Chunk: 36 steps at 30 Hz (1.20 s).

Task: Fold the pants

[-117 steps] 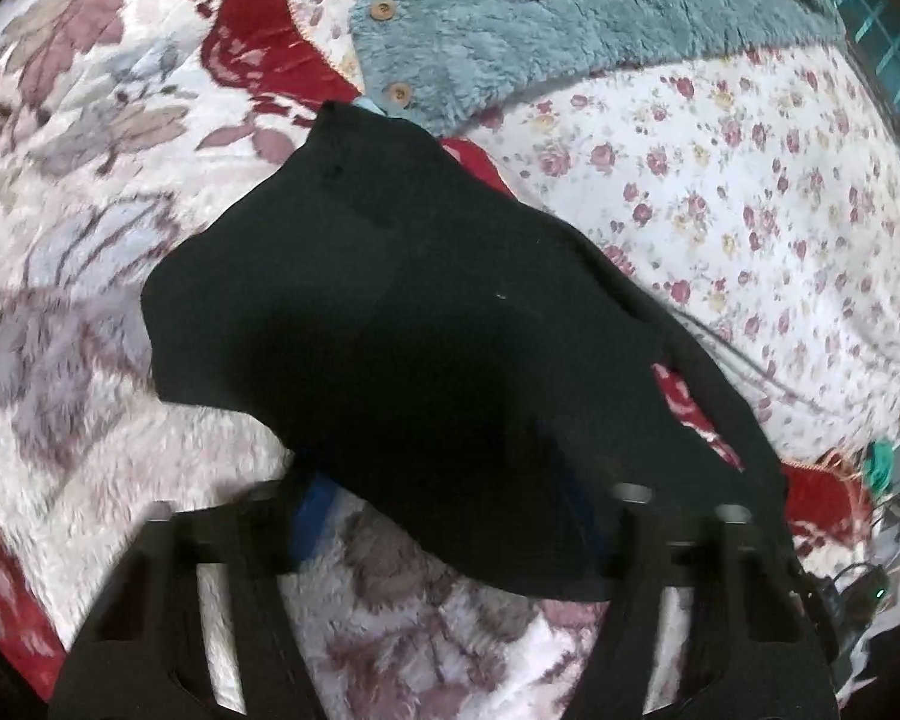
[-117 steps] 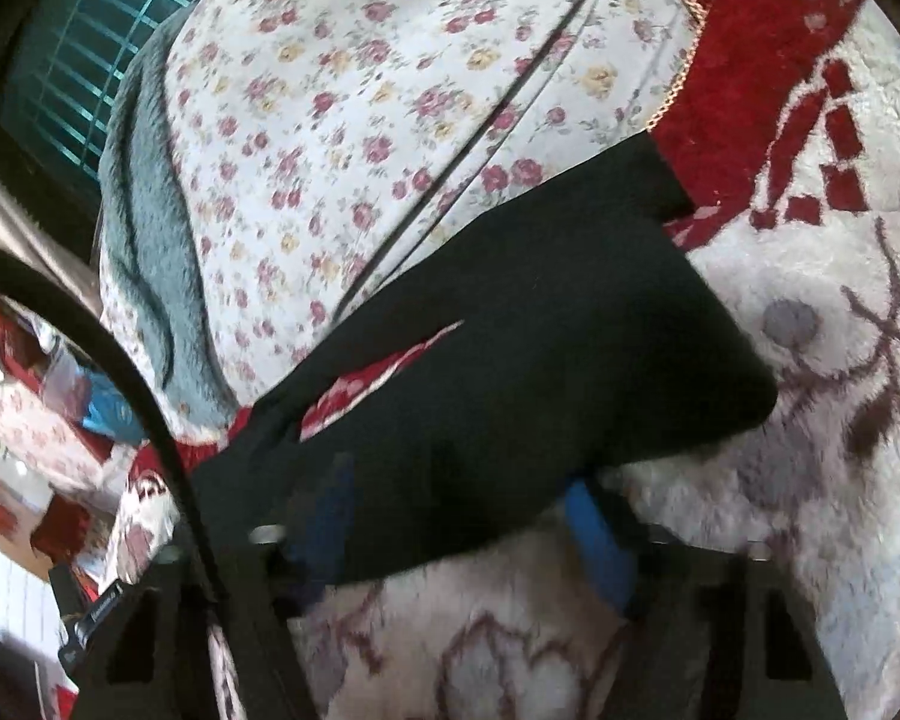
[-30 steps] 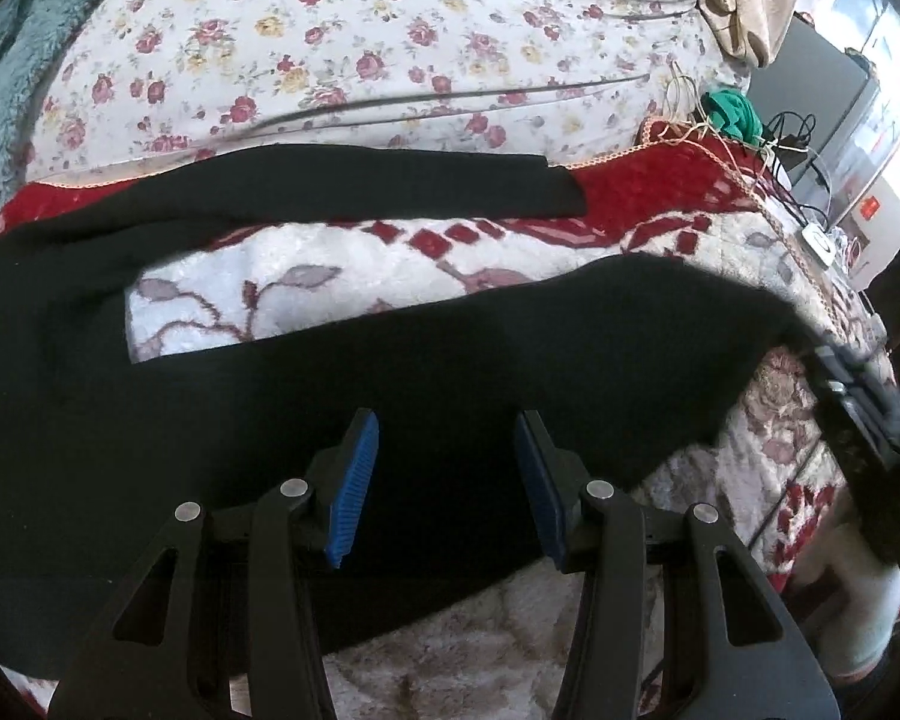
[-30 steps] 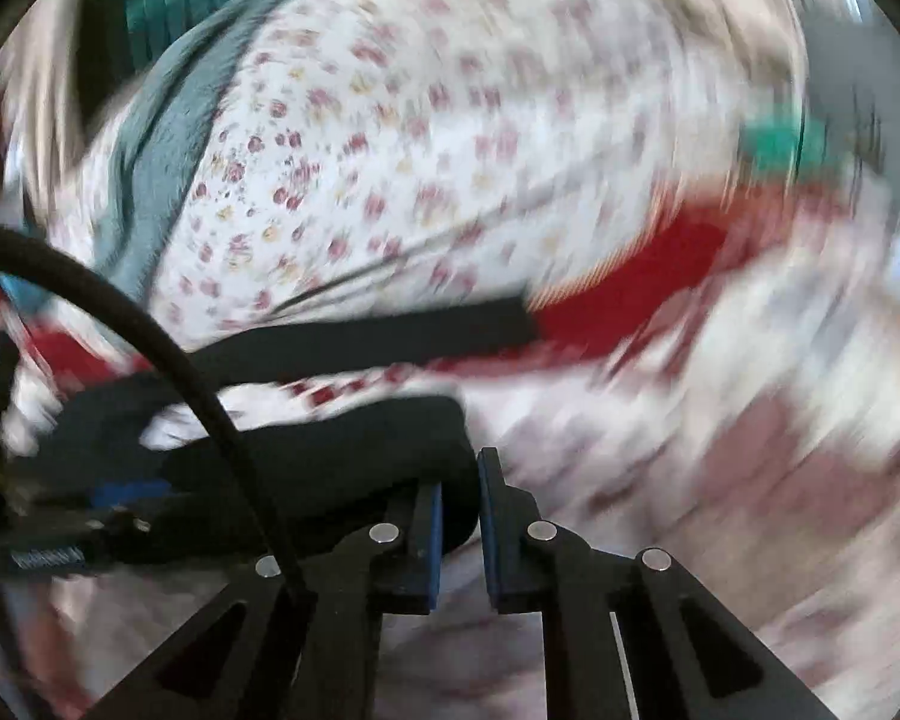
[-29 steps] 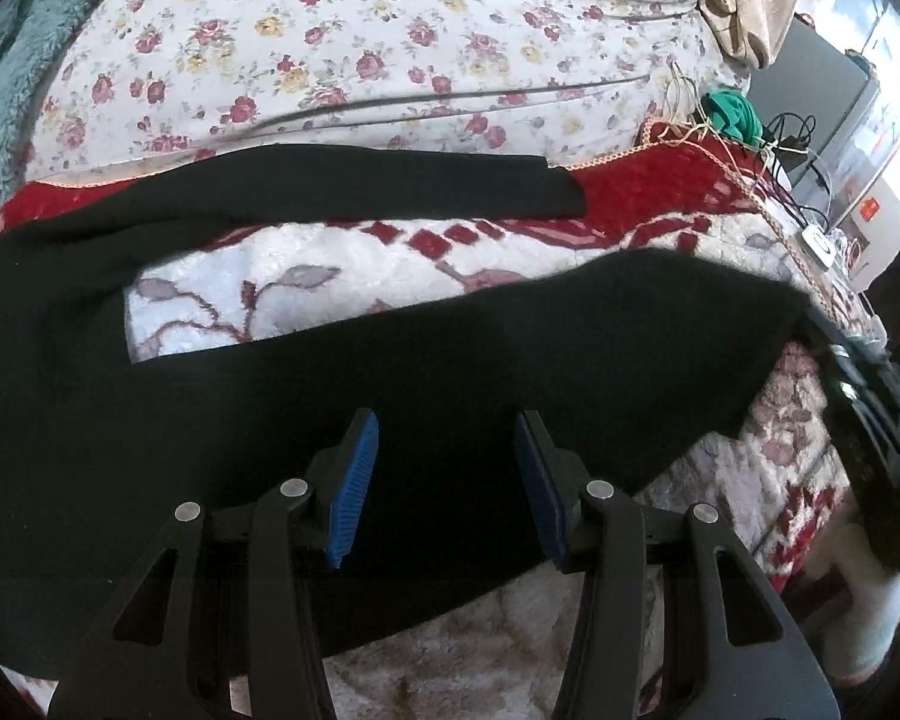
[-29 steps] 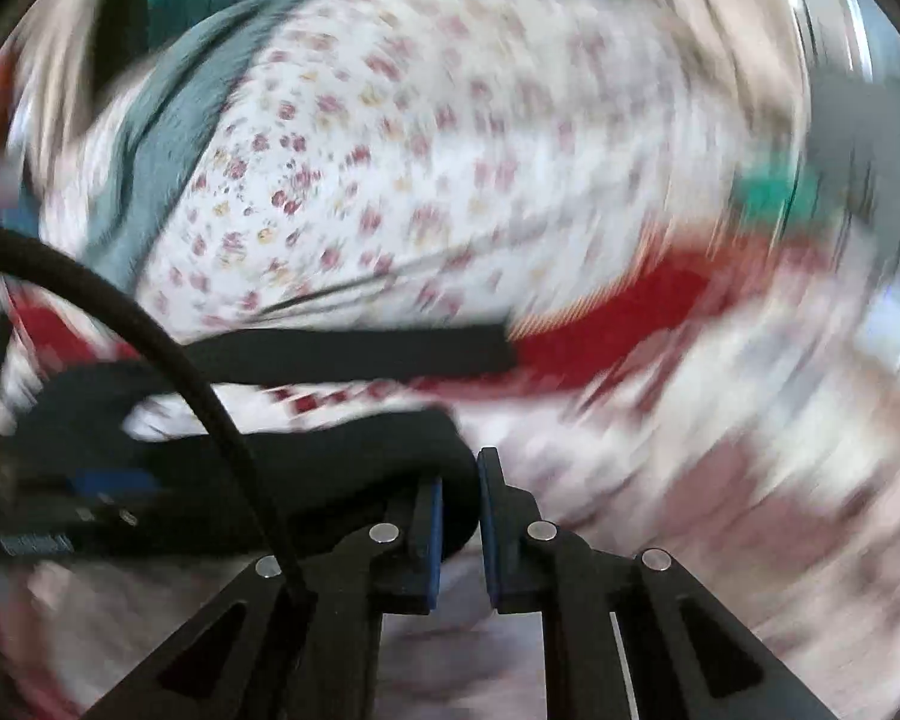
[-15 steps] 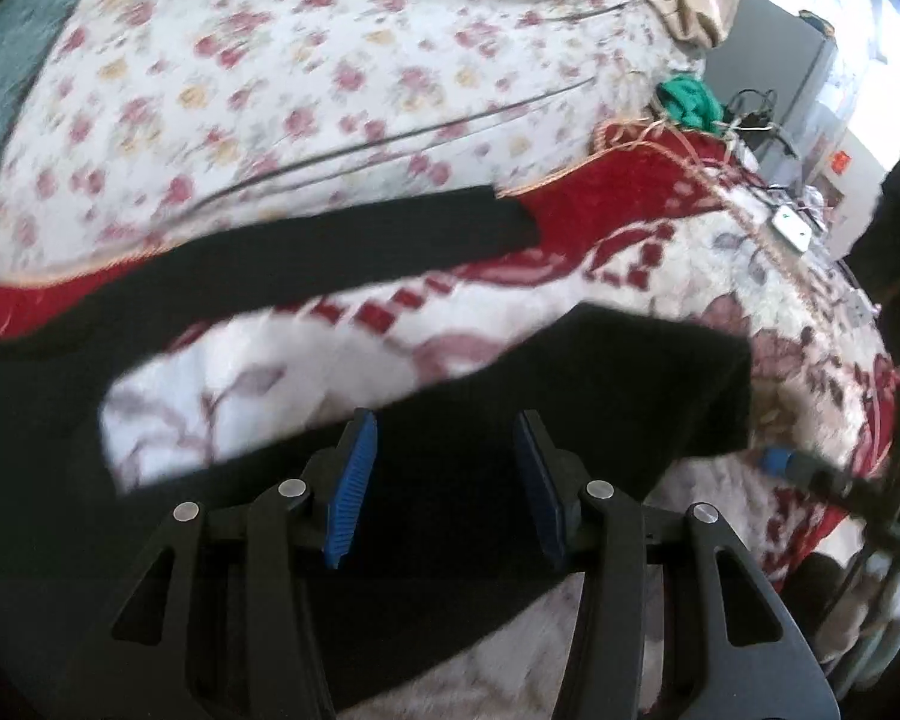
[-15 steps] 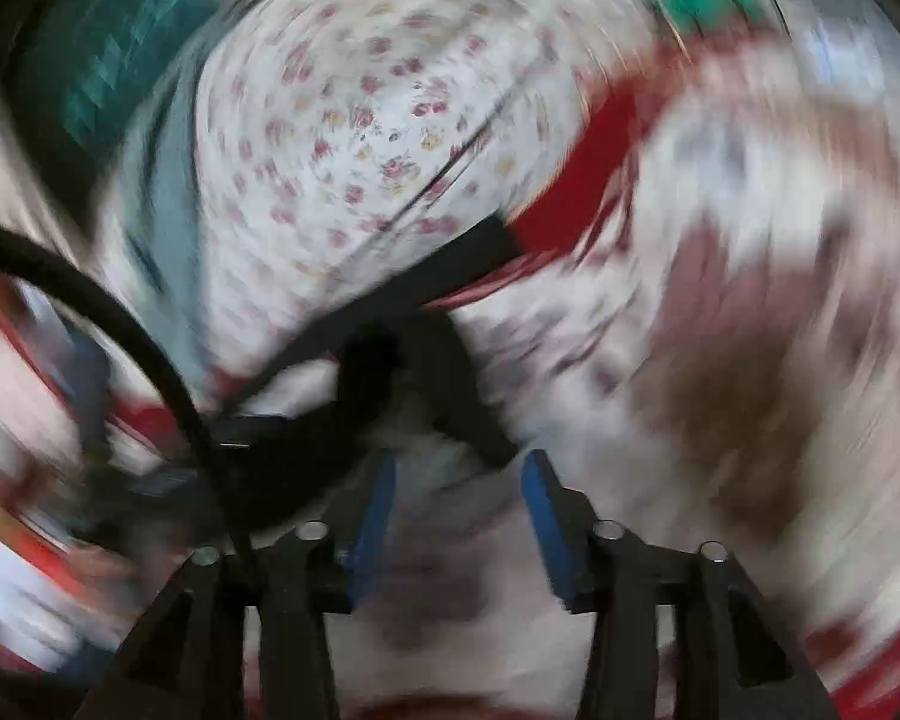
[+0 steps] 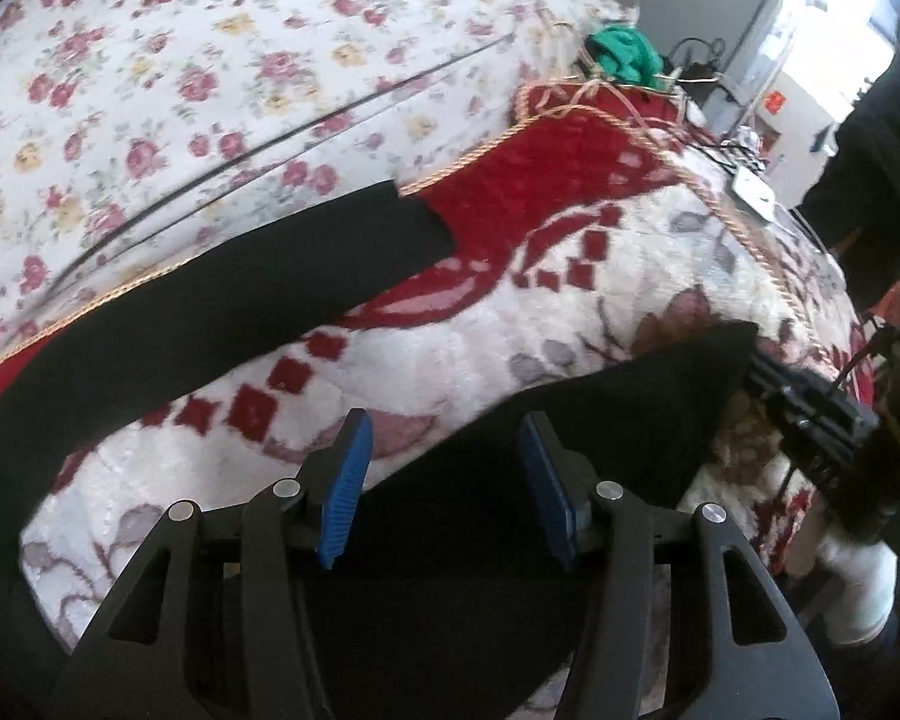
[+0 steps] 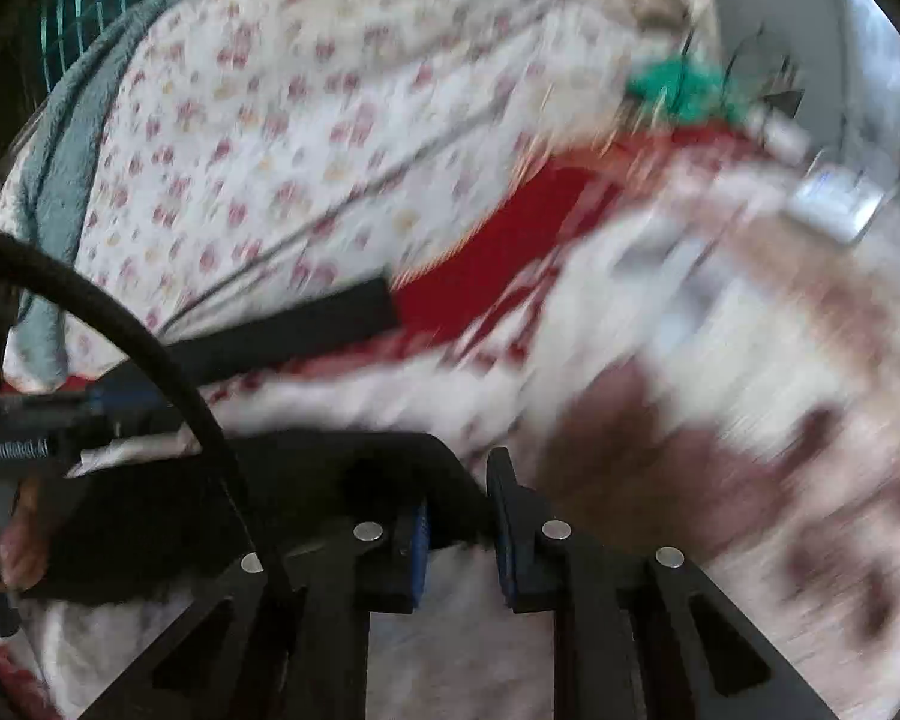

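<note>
Black pants (image 9: 222, 294) lie spread on a red and white floral blanket (image 9: 450, 348), one leg stretched toward the far right, the other leg (image 9: 600, 420) running under my left gripper. My left gripper (image 9: 444, 480) is open with blue pads, hovering over this near leg. In the blurred right wrist view my right gripper (image 10: 459, 516) has its jaws nearly together around the hem corner of the near pant leg (image 10: 330, 480). The far leg (image 10: 306, 324) shows behind it. The right gripper body (image 9: 810, 420) shows in the left wrist view at the leg's end.
A floral quilt (image 9: 210, 60) covers the far side of the bed. A green cloth (image 9: 624, 54) and cables lie at the far right corner. A teal fleece garment (image 10: 60, 150) lies at the left. A person's dark sleeve (image 9: 870, 150) is at the right edge.
My right gripper opened, swung fast and has closed again on the near leg's end. My left gripper stayed open and shifted slightly right along the near leg.
</note>
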Tool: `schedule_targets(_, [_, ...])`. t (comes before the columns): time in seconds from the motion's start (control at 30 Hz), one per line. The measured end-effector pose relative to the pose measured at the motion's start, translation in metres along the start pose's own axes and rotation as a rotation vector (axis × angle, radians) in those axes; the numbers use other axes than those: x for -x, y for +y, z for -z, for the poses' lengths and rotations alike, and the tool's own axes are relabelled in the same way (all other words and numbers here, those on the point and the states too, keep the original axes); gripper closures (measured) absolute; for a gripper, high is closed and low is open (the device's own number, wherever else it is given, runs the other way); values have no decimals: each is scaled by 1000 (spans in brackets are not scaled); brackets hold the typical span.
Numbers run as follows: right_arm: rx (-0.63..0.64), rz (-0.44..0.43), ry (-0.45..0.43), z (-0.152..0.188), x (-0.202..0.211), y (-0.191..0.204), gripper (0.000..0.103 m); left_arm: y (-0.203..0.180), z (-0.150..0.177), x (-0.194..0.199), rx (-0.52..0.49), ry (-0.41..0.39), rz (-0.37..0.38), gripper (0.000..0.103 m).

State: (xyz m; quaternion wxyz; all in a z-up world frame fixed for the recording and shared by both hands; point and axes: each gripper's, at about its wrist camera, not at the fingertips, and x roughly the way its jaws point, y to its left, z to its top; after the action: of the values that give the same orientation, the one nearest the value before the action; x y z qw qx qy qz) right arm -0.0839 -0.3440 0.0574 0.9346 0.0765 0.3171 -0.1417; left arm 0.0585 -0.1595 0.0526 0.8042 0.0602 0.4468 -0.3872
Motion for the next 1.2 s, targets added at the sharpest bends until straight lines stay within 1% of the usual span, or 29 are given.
schedule_targets(0.03, [8,21,2,2,6,-2,84,-2,0,-3,-11,5,1,51])
schedule_targets(0.1, [9,47,58,9,12,-8,73,-7,-2,-11,-28,21,5,52])
schedule_targets(0.13, [-42,28,98,15,17,-18,66,-10,-3,-17,-33,29,3,51])
schedule_targets(0.17, [-84,-8,113,18,18,-24,64,-11,-4,-21,-35,39,3,52])
schedule_targets(0.2, [-157,-86,133,24,20,-33,63,-13,-5,-25,-39,47,4,51])
schedule_targets(0.27, [-299,-235,183,35,15,-42,55,-18,-8,-34,-57,67,0,52])
schedule_targets(0.3, [-407,-349,213,42,10,-49,54,-19,-9,-37,-65,75,-4,51])
schedule_targets(0.37, [-509,-471,221,49,3,-51,51,-22,-13,-44,-86,94,-3,52])
schedule_targets(0.4, [-517,-476,212,50,-1,-49,50,-24,-14,-47,-91,100,-2,51])
schedule_targets(0.43, [-512,-458,204,51,-4,-46,46,-25,-16,-50,-96,107,-3,52])
schedule_targets(0.5, [-509,-431,180,46,-21,-43,45,-28,-18,-59,-109,132,-9,52])
schedule_targets(0.53, [-525,-451,188,44,-33,-42,46,-29,-18,-62,-112,138,-12,52])
schedule_targets(0.57, [-549,-479,187,42,-42,-42,59,-30,-18,-65,-114,142,-17,52])
schedule_targets(0.6, [-577,-518,165,40,-50,-45,72,-31,-17,-66,-115,143,-20,52])
schedule_targets(0.63, [-602,-554,144,37,-53,-48,96,-31,-17,-65,-118,144,-18,52])
schedule_targets(0.67, [-604,-567,139,33,-55,-50,98,-32,-17,-64,-125,143,-11,52])
schedule_targets(0.7, [-580,-569,133,32,-50,-47,98,-32,-17,-63,-133,143,3,52])
schedule_targets(0.73, [-529,-538,130,32,-37,-42,98,-33,-17,-62,-139,145,14,52])
schedule_targets(0.8, [-490,-515,132,39,-18,-40,98,-36,-19,-66,-153,167,43,52])
schedule_targets(0.87, [-477,-468,179,51,-8,-40,98,-43,-20,-72,-180,186,43,52])
schedule_targets(0.97, [-440,-415,292,65,-18,-38,98,-59,-19,-83,-234,226,54,52])
schedule_targets(1.0, [-444,-403,305,68,-21,-37,97,-64,-18,-85,-248,234,58,52])
schedule_targets(1.1, [-556,-443,289,75,-22,-47,93,-82,-17,-90,-308,250,80,52])
schedule_targets(1.2, [-567,-442,272,78,-19,-52,91,-101,-18,-97,-370,262,83,51])
